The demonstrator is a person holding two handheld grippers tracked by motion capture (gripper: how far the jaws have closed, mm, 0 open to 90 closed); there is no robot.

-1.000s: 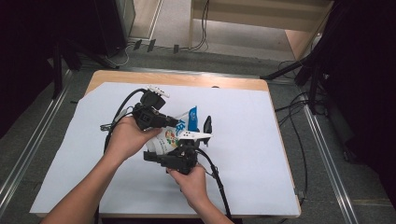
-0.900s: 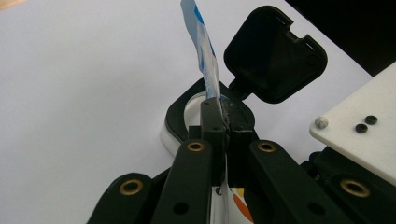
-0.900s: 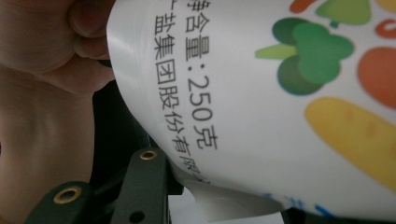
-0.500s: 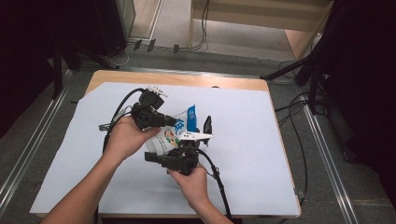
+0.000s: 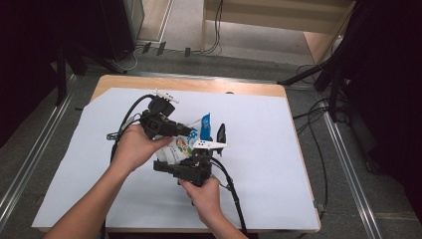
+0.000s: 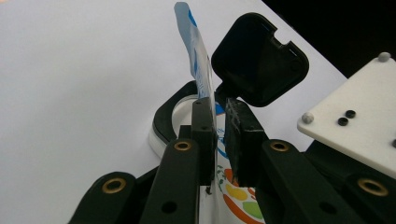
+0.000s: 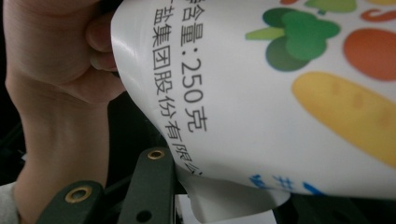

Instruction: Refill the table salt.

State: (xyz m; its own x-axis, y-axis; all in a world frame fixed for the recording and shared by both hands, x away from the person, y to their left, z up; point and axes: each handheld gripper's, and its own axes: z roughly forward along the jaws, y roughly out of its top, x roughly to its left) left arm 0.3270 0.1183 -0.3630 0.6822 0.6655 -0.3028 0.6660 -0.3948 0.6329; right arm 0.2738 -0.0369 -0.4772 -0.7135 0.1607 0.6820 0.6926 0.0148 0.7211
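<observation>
Claw by claw, starting from the high view: the left claw (image 5: 191, 133) was seen at the blue top edge of a printed salt pouch (image 5: 184, 147). The right claw (image 5: 160, 165) was set against the pouch's lower part. The pouch was held up over the white sheet (image 5: 278, 164) on the table (image 5: 268, 92), just beside a jar's raised black flip lid (image 5: 221, 132). How wide either claw stood could not be told from there.

In the left gripper view, the left claw (image 6: 219, 121) was shown narrow, with the pouch (image 6: 194, 42) edge-on between its pads. Its jaws had just been opening, and a sliver of gap was seen on one side, so the edge was judged released rather than pinched. Beyond the pads, the black-rimmed jar (image 6: 163, 116) and its open lid (image 6: 259, 58) were revealed close behind the pouch.

In the right gripper view, the right claw (image 7: 219, 200) was seen with the pouch's bottom fold (image 7: 233, 205) caught in it. A grip on the pouch was judged, though one jaw was hidden. The printed weight and vegetable pictures were readable there, and the left hand (image 7: 51, 56) was shown behind the pouch.

The step in hand was judged to be the readying of the pouch for emptying into the jar. For the next move, a fresh, firmer hold on the top edge would be required.
</observation>
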